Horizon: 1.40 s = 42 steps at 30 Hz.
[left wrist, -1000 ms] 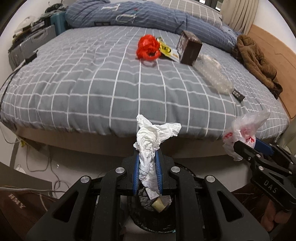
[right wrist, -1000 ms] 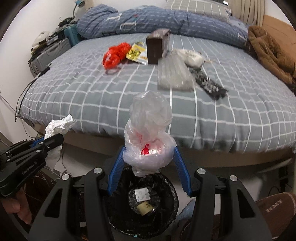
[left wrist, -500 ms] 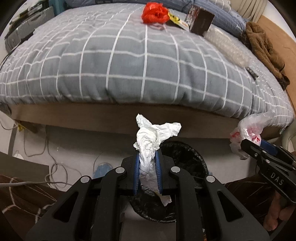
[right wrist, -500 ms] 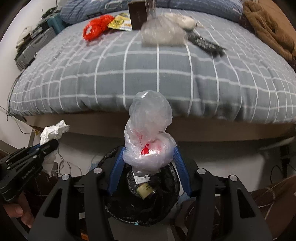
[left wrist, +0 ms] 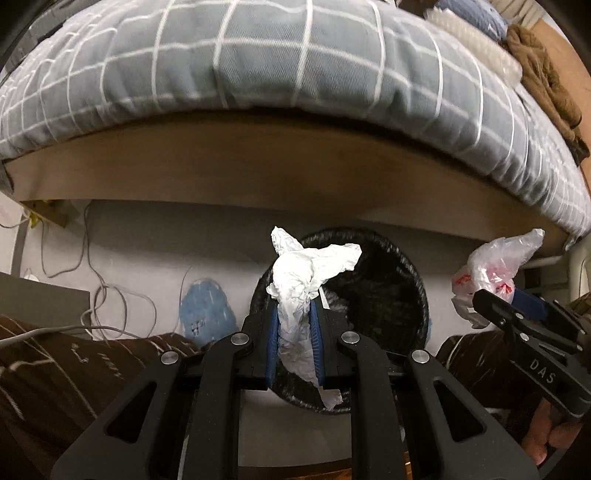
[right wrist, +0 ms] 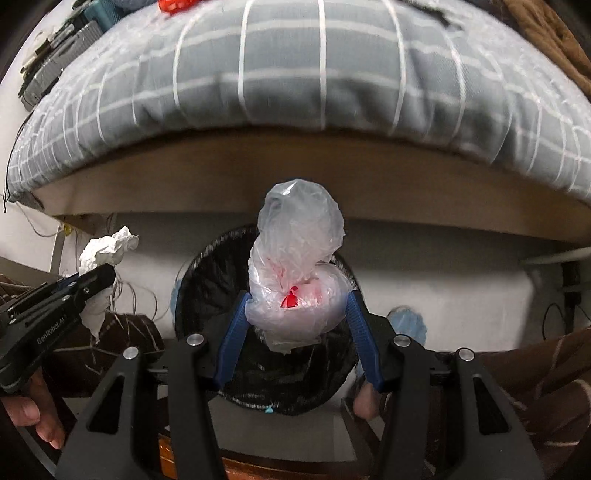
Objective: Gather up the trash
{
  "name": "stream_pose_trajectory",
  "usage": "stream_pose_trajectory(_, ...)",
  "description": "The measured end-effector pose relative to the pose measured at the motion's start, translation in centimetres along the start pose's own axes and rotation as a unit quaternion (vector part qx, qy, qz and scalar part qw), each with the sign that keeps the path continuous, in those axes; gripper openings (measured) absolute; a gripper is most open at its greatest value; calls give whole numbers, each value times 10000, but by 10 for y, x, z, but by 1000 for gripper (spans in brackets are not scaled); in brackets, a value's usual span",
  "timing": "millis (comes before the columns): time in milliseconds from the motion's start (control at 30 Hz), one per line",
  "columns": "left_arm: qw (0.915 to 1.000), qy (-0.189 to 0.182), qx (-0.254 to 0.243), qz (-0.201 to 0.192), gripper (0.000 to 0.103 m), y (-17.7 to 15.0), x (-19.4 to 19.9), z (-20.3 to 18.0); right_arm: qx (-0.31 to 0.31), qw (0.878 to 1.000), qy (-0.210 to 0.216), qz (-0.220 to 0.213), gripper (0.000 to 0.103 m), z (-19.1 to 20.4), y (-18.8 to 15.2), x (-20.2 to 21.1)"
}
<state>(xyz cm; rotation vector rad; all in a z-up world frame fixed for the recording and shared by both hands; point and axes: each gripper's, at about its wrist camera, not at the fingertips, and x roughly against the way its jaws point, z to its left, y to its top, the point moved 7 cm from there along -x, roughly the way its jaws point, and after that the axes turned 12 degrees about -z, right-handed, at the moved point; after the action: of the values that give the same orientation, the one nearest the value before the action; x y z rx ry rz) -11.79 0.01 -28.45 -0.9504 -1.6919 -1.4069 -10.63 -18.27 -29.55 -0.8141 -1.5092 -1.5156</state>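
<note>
My left gripper (left wrist: 294, 314) is shut on a crumpled white tissue (left wrist: 306, 273) and holds it over the near rim of a round bin lined with a black bag (left wrist: 384, 258) on the floor. My right gripper (right wrist: 295, 310) is shut on a bunched clear plastic bag with red print (right wrist: 299, 266), held above the same bin (right wrist: 207, 288). Each gripper shows in the other's view: the right one with its bag (left wrist: 495, 269) at right, the left one with its tissue (right wrist: 103, 251) at left.
The bed with a grey checked cover (left wrist: 258, 55) overhangs a wooden frame (left wrist: 258, 166) just beyond the bin. Grey cables (left wrist: 110, 295) and a blue slipper (left wrist: 207, 310) lie on the floor at left. A red bag (right wrist: 173, 4) lies on the bed.
Both grippers have tilted down and dropped from bed height toward the floor. The bin has come into full view under the tissue and the plastic bag. Both grips are unchanged.
</note>
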Motion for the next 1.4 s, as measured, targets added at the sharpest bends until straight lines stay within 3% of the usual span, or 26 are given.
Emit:
stream_pose_trajectory(200,9994,-64,-28,337,15,-22,-12,-2,-38,9986,96,519,51,0,-19,-20)
stream_pose_trajectory(400,9987,-50,-64,511,14,-33,-20,-1,21,9973,232,691,52,6,-23,-28)
stream_pose_trajectory(533,9985,-52,-68,543,14,-35,-20,-3,211,9977,222,605,55,11,-27,-28)
stream_pose_trajectory(900,9975,-116,-154,678,13,-37,-36,-25,85,9993,-140,336,83,-13,-24,-21)
stream_pose_trajectory(1100,9969,-239,-279,694,13,-34,-42,-51,-154,9983,-495,260,83,-52,-24,-15)
stream_pose_trajectory(1400,9935,-320,-708,829,11,-42,-57,-86,-406,9957,-807,203,87,-79,-26,-10)
